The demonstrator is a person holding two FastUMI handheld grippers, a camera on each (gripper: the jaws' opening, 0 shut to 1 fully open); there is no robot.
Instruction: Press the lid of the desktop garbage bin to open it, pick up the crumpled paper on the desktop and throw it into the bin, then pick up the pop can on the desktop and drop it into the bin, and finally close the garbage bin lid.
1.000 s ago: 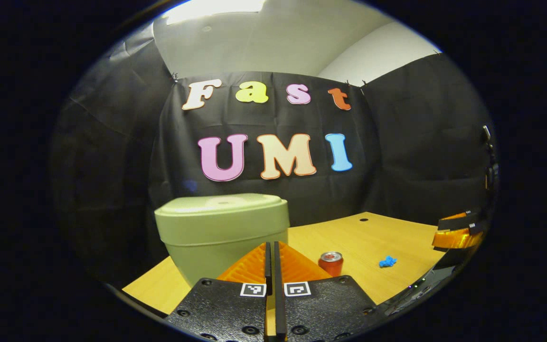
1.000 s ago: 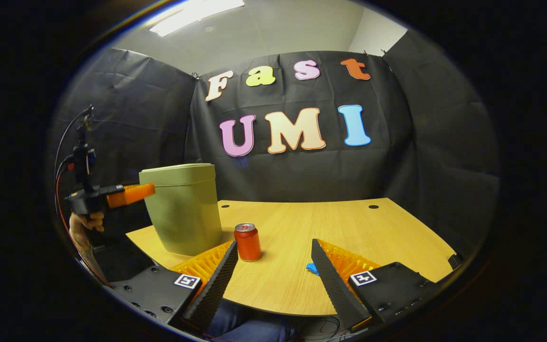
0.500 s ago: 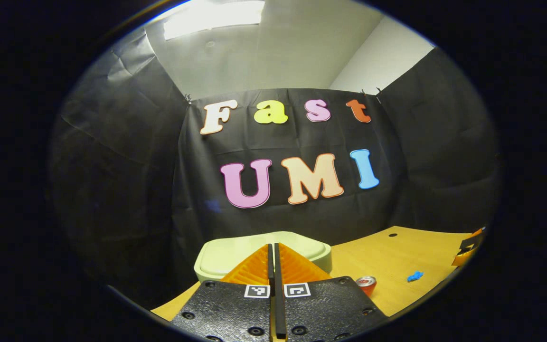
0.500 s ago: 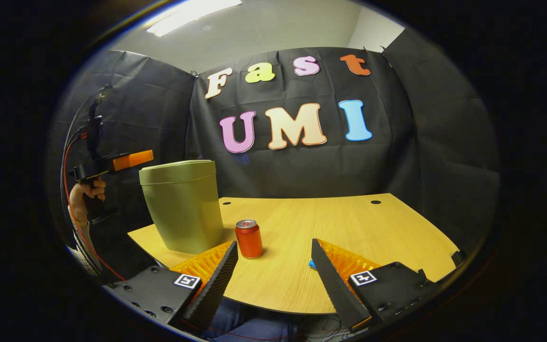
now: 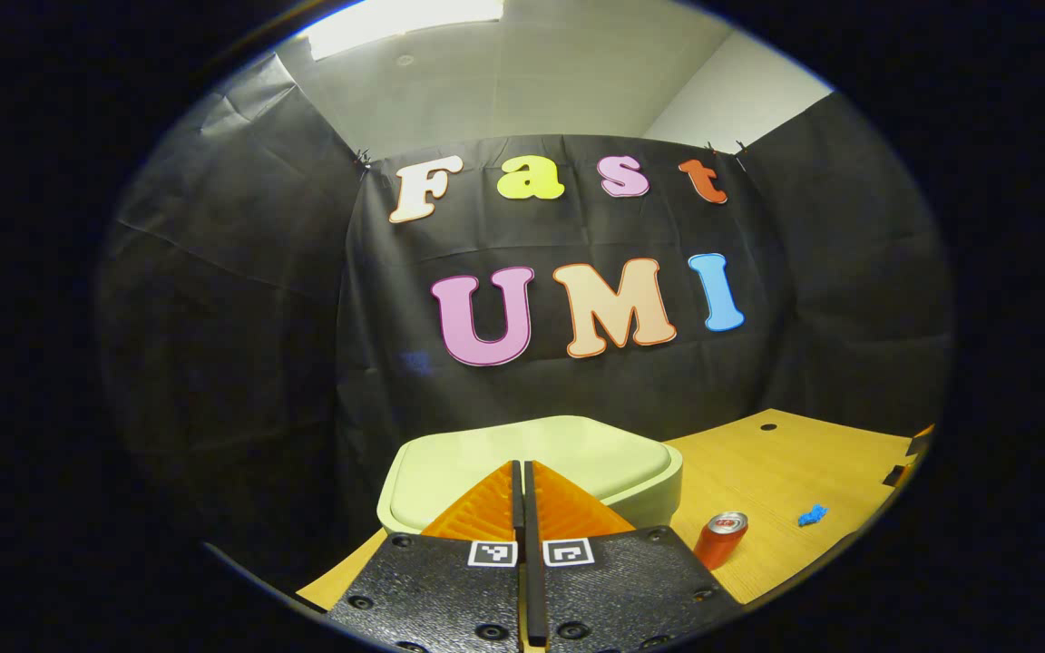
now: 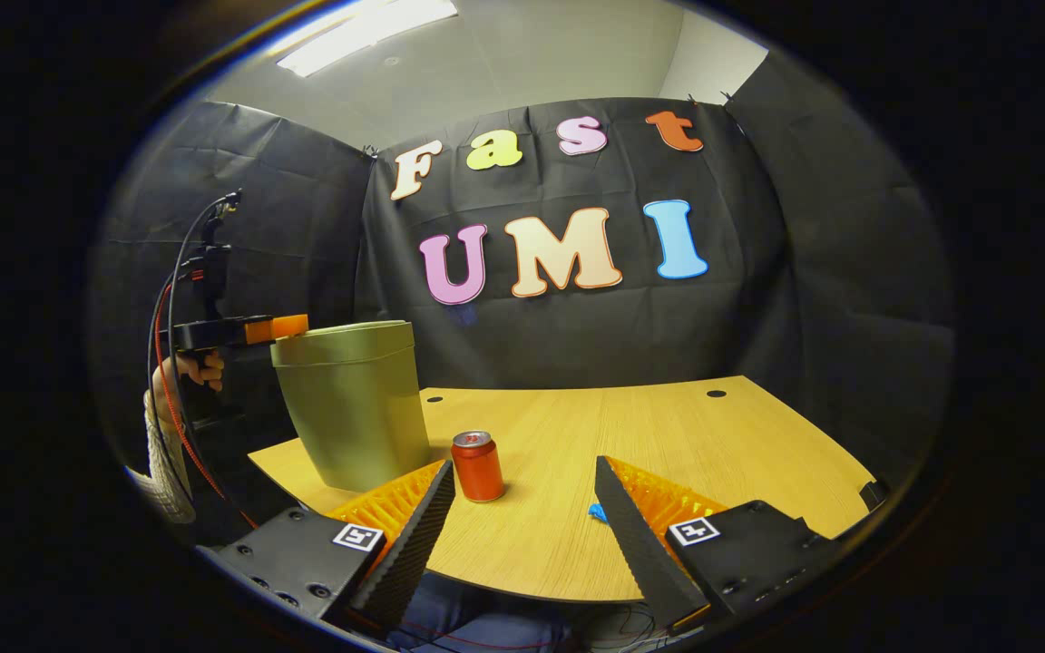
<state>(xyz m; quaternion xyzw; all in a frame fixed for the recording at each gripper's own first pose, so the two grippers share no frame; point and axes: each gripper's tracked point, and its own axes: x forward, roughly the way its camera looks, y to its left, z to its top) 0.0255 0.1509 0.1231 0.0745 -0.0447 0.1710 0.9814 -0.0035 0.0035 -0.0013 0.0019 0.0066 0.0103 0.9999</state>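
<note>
Over the bin lid (image 5: 541,453), left gripper (image 5: 522,467) jaws together; right gripper (image 6: 522,476) jaws apart.

We see both views lit from above by a ceiling light panel (image 5: 405,16), which burns out to near white at the top of the left gripper view and shows as a bright strip (image 6: 364,34) in the right gripper view. The black cloth walls soak up light and stay dim, with faint creases catching a soft sheen. The wooden desktop (image 6: 668,435) glows warm and evenly lit, with only short, soft shadows beneath the pop can (image 6: 477,466) and the bin (image 6: 355,408). Fisheye distortion bends the desk edge and wall lines, strongest toward the rim, where brightness falls away. Focus looks sharp centrally and softer at the edges.
</note>
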